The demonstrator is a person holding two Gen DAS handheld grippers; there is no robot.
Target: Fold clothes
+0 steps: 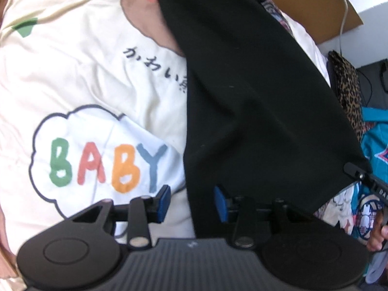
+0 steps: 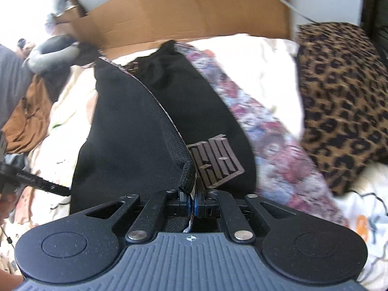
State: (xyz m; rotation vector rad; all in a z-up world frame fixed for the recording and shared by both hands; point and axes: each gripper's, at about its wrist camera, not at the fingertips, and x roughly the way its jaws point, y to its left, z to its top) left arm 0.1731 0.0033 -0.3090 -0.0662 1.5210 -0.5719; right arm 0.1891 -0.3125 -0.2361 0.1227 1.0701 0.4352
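- The black garment is lying as a long band on a bed covered by a cream blanket printed with "BABY", its long axis running away from both cameras toward the cardboard at the bed's far edge.
- The right tongs are pinching the garment's near hem, jaws closed on the stitched edge, so that corner is standing up off the blanket.
- The left tongs are gaping wide with nothing between the blue pads; the garment's left edge is sitting just ahead, passing through the gap toward the right-hand pad.
- In my judgement the left tongs are the free pair, and the near left edge is their closest hold.
- A leopard-print cloth is lying toward the bed's right edge, beside a floral fabric that is showing along the garment's right side.
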